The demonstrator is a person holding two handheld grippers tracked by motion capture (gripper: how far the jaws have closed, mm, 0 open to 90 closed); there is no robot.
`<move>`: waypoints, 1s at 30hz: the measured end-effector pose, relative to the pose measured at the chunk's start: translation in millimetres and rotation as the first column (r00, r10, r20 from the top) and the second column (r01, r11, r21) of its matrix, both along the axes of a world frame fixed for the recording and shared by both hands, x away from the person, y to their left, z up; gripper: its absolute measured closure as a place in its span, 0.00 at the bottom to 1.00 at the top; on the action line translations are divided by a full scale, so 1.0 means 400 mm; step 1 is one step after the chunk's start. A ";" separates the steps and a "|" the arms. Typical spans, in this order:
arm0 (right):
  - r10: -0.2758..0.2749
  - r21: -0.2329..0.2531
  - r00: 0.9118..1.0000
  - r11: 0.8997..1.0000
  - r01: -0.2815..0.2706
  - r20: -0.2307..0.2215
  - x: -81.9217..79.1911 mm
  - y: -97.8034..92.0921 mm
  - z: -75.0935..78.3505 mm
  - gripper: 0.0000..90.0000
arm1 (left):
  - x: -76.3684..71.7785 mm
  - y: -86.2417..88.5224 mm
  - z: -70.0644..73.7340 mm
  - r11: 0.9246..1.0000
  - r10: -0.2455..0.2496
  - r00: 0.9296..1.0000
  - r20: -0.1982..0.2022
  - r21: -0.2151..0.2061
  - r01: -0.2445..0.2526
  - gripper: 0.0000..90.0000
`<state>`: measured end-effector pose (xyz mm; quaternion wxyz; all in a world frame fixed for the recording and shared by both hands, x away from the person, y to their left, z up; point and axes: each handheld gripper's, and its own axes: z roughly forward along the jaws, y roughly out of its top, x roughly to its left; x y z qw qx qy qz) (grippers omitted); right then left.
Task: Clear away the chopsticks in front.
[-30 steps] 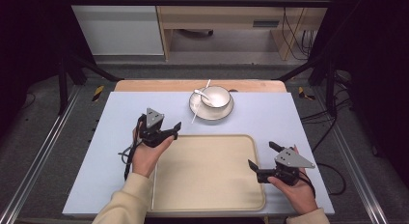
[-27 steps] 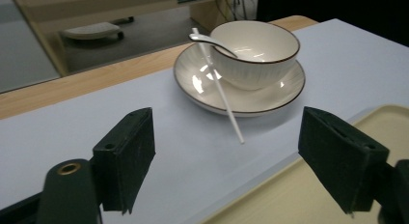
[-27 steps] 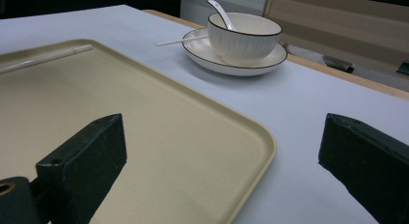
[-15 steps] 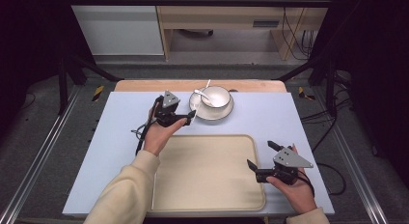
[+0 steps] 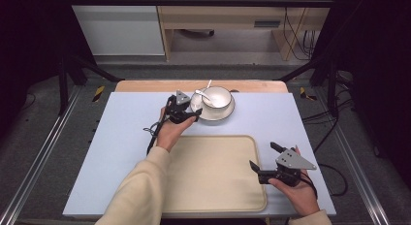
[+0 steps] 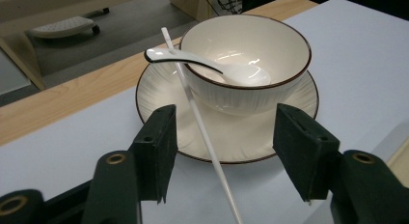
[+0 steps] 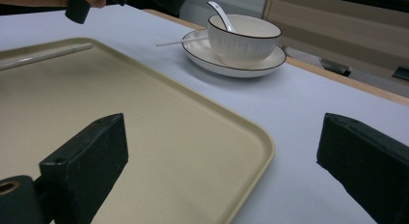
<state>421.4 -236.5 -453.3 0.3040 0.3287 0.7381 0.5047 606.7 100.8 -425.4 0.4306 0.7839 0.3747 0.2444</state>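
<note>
Left claw (image 6: 224, 154) reached white dark-rimmed bowl (image 6: 246, 60).

We have carried our left gripper (image 5: 192, 112) away from the tray (image 5: 242, 196) and up to the saucer (image 5: 229, 110); 1 second back it sat beside the tray's far left corner, then half way toward the saucer, and now its parted jaws reach the saucer's near-left rim, with the white stick (image 6: 202, 127) running between them; our left forearm (image 5: 145, 186) has stretched out toward the saucer accordingly.
</note>
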 end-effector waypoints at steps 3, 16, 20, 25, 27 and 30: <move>0.003 -0.006 1.000 1.000 -0.003 -0.001 0.001 0.003 -0.001 0.05 | 0.015 -0.006 -0.017 1.000 0.004 1.000 -0.019 0.007 -0.004 0.51; 0.000 -0.004 1.000 1.000 0.000 -0.010 -0.002 0.000 -0.001 0.05 | 0.071 -0.039 -0.047 0.995 0.084 0.991 -0.104 0.063 -0.078 0.67; 0.000 -0.004 1.000 1.000 0.000 -0.013 -0.001 0.000 -0.002 0.05 | 0.078 -0.053 -0.055 0.994 0.095 0.989 -0.110 0.064 -0.088 0.71; 0.000 -0.002 1.000 1.000 0.000 -0.014 -0.002 -0.001 -0.002 0.05 | 0.089 -0.058 -0.077 0.991 0.123 0.983 -0.134 0.071 -0.114 0.76; -0.001 -0.001 1.000 1.000 0.001 -0.014 -0.002 -0.002 -0.001 0.05 | 0.091 -0.058 -0.080 0.991 0.126 0.982 -0.137 0.060 -0.119 0.79; -0.001 0.000 1.000 1.000 0.001 -0.013 -0.001 -0.003 -0.001 0.05 | 0.092 -0.061 -0.085 0.991 0.129 0.982 -0.135 0.058 -0.122 0.83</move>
